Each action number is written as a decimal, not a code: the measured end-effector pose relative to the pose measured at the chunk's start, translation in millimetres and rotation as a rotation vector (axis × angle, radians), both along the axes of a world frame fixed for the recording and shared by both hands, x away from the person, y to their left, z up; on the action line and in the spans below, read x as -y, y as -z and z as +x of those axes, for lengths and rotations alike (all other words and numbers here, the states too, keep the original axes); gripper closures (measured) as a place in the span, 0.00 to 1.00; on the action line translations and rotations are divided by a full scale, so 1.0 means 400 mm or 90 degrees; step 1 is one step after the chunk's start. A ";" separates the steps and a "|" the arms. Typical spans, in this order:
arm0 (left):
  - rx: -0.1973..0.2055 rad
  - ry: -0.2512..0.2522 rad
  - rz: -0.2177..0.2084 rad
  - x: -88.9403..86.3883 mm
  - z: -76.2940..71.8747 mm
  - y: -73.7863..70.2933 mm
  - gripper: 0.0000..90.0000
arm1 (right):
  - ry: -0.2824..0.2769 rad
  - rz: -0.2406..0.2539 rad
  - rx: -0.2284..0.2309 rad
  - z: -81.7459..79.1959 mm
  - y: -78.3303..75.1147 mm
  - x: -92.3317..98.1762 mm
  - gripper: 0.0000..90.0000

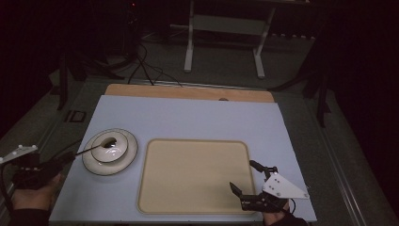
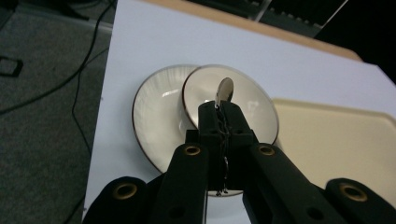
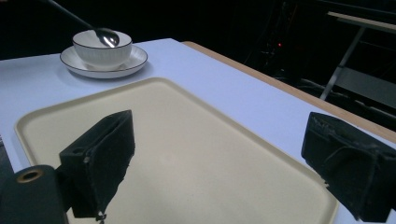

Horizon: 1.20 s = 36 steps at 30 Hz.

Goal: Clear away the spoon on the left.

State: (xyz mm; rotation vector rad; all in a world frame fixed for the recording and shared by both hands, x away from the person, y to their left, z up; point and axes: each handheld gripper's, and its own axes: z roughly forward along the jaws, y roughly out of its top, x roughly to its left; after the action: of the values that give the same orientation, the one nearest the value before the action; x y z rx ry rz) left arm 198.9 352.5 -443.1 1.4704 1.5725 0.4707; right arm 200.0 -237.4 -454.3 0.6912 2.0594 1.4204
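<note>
Spoon held over the bowl

The left claw [image 2: 219, 114] pinched a spoon [image 2: 224, 88] above the bowl [image 1: 109, 146] on its plate [image 1: 130, 155]; the right claw [image 1: 243, 178] gaped wide, empty, over the tray [image 1: 193, 176].

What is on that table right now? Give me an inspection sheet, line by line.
Surface: pale blue table, wood strip at its far edge.
Things: bowl on a plate; beige tray, bare.
Clutter: nothing seen.
Tongs: left tongs shut on a spoon, its head over the bowl; right tongs open, at the tray's near right corner.
Cables: black cables on the floor beyond the table.
Surroundings: dark room, white table frame behind.
</note>
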 end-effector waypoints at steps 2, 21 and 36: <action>0.005 0.003 0.000 -0.005 -0.004 -0.014 1.00 | 0.000 -0.001 -0.001 0.000 0.000 0.000 0.11; 0.050 0.107 0.033 0.010 -0.011 -0.110 1.00 | -0.001 0.003 0.000 0.003 0.001 0.002 0.11; 0.033 0.248 0.077 0.098 0.039 -0.176 1.00 | -0.001 0.007 0.003 0.004 0.000 0.003 0.11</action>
State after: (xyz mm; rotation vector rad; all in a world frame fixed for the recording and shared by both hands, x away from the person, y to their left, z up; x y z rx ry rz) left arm 214.3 313.4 -372.8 1.7932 1.1938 0.3756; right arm 201.8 -238.6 -454.5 0.6906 2.0506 1.4328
